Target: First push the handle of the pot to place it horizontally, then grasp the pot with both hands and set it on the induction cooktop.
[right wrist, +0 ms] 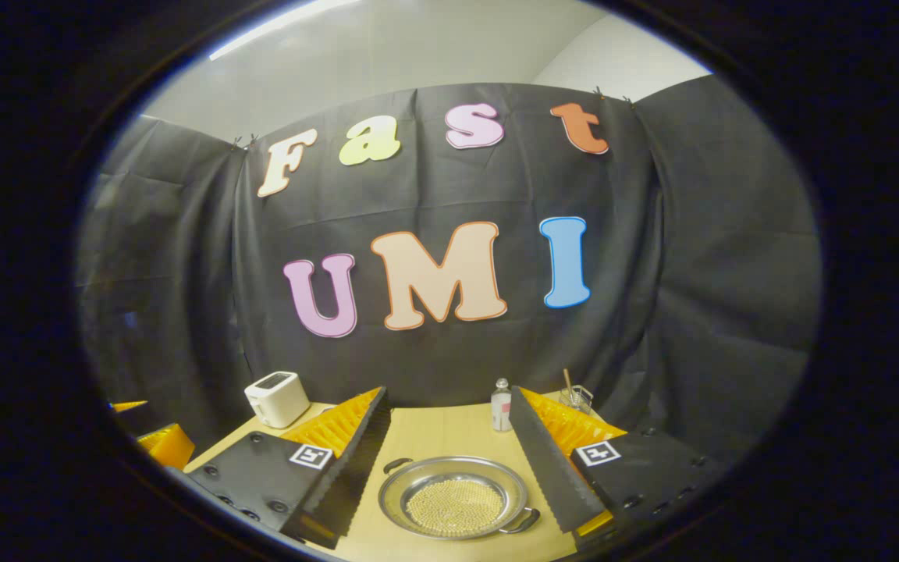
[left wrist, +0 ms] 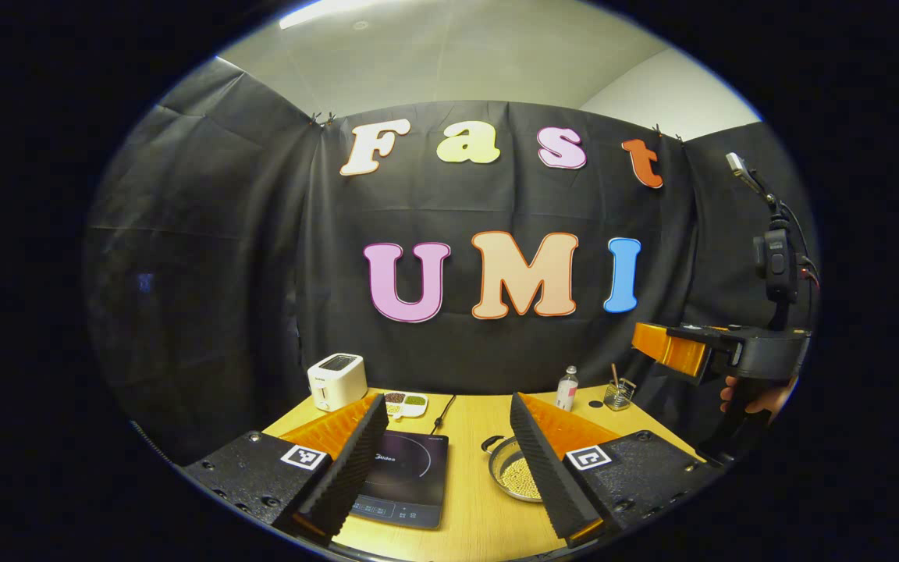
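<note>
2 grippers — left gripper (left wrist: 442,476), right gripper (right wrist: 449,476) — fingers spread, above 1 pot (right wrist: 454,496), 1 cooktop (left wrist: 403,476).

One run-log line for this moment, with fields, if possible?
left gripper: open, above table | right gripper: open, over pot | pot: on table, beside induction cooktop | contact: none

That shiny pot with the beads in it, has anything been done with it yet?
Nothing looks done: the shallow steel pot sits on the wooden table, beside the black induction cooktop. Both tools, left and right, hover open, holding nothing. Pushing its handle, lifting and placing remain.
</note>
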The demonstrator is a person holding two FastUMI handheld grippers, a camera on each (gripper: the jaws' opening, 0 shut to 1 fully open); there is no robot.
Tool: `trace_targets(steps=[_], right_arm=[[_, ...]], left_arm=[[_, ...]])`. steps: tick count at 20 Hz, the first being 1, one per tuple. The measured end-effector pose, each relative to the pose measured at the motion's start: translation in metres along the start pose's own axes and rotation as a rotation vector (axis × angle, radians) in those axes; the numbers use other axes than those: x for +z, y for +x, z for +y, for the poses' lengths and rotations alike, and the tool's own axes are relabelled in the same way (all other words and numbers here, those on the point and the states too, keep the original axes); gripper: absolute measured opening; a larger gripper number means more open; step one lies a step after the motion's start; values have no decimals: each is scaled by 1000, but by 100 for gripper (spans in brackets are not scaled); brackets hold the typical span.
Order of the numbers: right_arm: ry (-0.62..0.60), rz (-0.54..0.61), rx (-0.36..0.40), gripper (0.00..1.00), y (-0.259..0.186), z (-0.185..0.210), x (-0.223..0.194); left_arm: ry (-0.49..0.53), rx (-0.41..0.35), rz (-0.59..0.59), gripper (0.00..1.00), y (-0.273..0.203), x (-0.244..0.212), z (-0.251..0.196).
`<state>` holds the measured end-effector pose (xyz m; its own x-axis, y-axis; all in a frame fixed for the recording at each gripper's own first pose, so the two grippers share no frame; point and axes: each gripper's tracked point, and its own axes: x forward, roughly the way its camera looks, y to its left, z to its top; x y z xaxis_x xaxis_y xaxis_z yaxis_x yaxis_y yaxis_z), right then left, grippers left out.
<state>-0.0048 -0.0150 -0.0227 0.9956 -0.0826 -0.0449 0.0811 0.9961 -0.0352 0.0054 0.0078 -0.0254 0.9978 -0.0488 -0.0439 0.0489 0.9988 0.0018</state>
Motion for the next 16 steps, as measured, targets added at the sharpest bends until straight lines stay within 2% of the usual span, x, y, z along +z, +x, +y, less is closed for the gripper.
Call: trace_targets(steps=[1, 2, 4, 6, 7, 10, 11, 12, 13, 14, 15, 16], right_arm=[[2, 0, -3, 92, -3, -3, 0], [7, -9, -3, 84, -6, -5, 0], [6, -22, -15, 60, -14, -11, 0], [13, -24, -29, 42, -20, -17, 0], [19, -23, -37, 36, -24, -21, 0], [24, -8, -57, 1, -33, -33, -5], [21, 12, -60, 10, -35, -36, -10], [11, 30, -69, 13, -37, -43, -15], [-7, 47, -78, 14, -39, -48, -20], [-26, 67, -86, 9, -41, -53, -27], [-41, 90, -93, 14, -43, -58, -34], [-48, 116, -97, 9, -46, -61, -43]], left_arm=[[2, -3, 4, 96, 0, -2, 1], [4, -2, 6, 96, 1, -3, 3], [1, -3, 7, 96, 0, -6, 4], [-12, -13, 12, 92, -1, -9, 5], [-15, -18, 16, 96, 1, -10, 5], [4, -24, 15, 92, 4, -11, 8], [9, -28, 16, 92, 6, -12, 9], [14, -33, 19, 92, 8, -14, 10], [16, -35, 24, 96, 9, -17, 11], [15, -38, 29, 96, 9, -20, 12], [10, -43, 37, 96, 11, -23, 14], [7, -44, 49, 96, 12, -28, 16]])
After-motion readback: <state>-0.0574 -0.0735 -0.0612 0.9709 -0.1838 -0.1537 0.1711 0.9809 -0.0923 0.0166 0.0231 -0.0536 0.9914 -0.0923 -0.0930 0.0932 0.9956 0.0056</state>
